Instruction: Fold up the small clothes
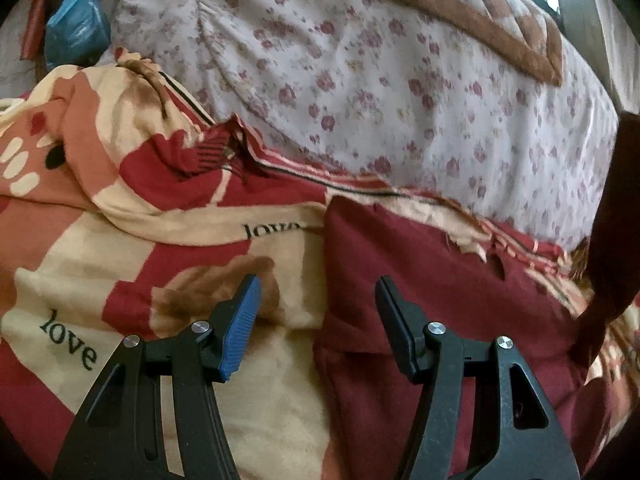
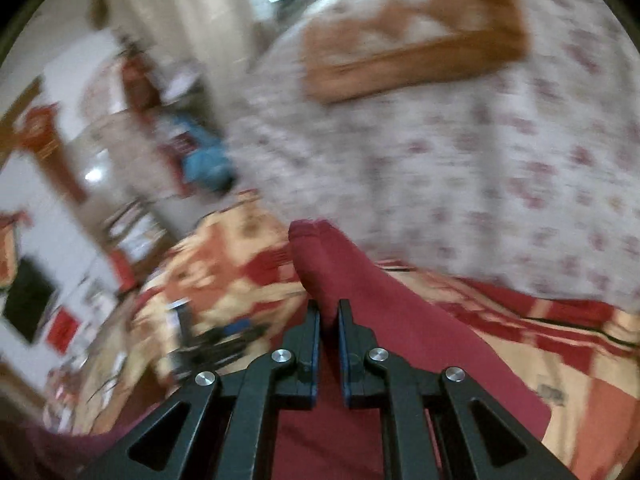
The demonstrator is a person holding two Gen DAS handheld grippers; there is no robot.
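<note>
A dark red garment (image 1: 420, 280) lies on a red and cream blanket printed with "love" (image 1: 120, 248) on the bed. My left gripper (image 1: 318, 284) is open and empty, hovering over the garment's left edge. In the right wrist view, which is motion-blurred, my right gripper (image 2: 329, 312) is shut on a fold of the dark red garment (image 2: 360, 280) and holds it raised above the blanket. A dark red strip of hanging cloth (image 1: 612, 240) shows at the right edge of the left wrist view.
A white floral sheet (image 1: 380, 80) covers the far part of the bed, with a brown and white quilt (image 1: 480, 12) on it. A blue bag (image 1: 76, 24) sits beyond the bed's left corner. Blurred furniture and clutter (image 2: 60, 260) stand to the left.
</note>
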